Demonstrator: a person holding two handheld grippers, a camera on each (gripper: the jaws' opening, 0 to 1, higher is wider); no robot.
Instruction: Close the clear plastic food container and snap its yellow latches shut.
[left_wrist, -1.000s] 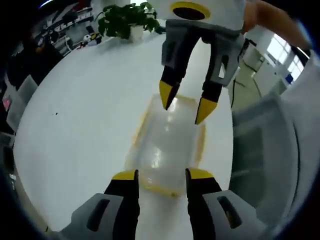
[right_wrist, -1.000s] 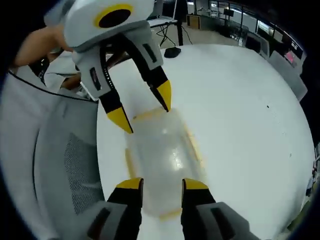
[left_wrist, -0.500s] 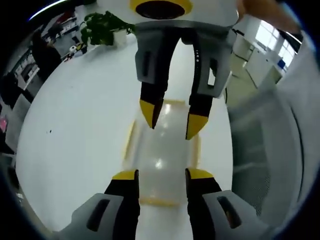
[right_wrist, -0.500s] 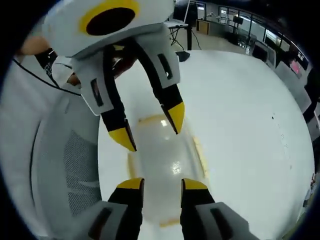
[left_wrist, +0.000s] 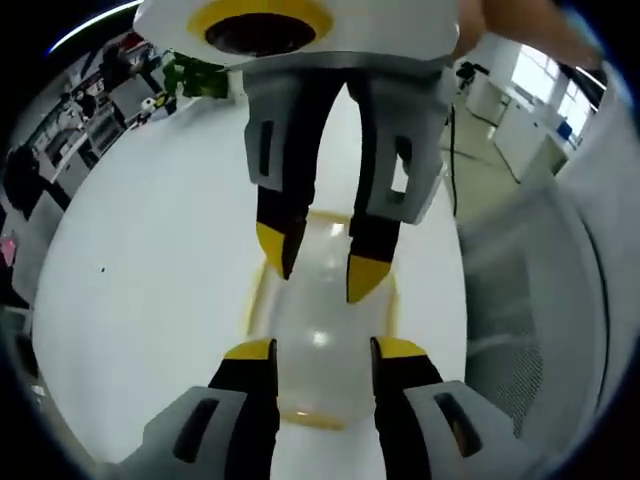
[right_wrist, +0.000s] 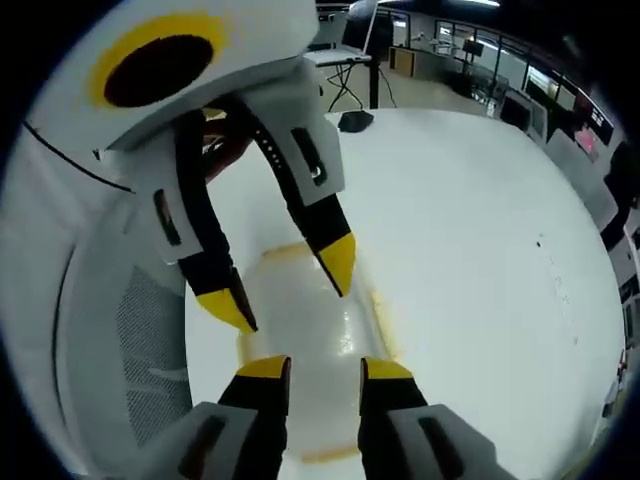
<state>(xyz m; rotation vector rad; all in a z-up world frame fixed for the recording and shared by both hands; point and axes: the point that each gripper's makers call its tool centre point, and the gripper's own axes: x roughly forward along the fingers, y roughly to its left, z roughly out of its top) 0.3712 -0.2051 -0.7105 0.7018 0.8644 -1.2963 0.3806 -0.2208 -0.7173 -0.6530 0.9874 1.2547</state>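
Observation:
A clear plastic container (left_wrist: 318, 318) with yellow latches (left_wrist: 256, 297) lies lid-down-flat on the white table (left_wrist: 130, 280). My left gripper (left_wrist: 325, 350) hangs just above its near end, open with nothing between the jaws. Facing it from the top of the view, my right gripper (left_wrist: 320, 262) is open too, tips over the container's far half. In the right gripper view the same container (right_wrist: 308, 335) lies under my right gripper (right_wrist: 323, 368), and the left gripper (right_wrist: 282, 285) reaches in from above, jaws spread. A yellow latch (right_wrist: 386, 322) shows along the container's side.
A grey mesh chair (left_wrist: 525, 300) stands close beside the table edge, also visible as the chair (right_wrist: 115, 340) in the right gripper view. A potted plant (left_wrist: 195, 75) sits at the table's far side. Office desks (right_wrist: 480, 55) lie beyond the white table (right_wrist: 480, 250).
Both grippers have drawn closer to each other over the container; each looms larger in the other's view. The container has stayed where it was.

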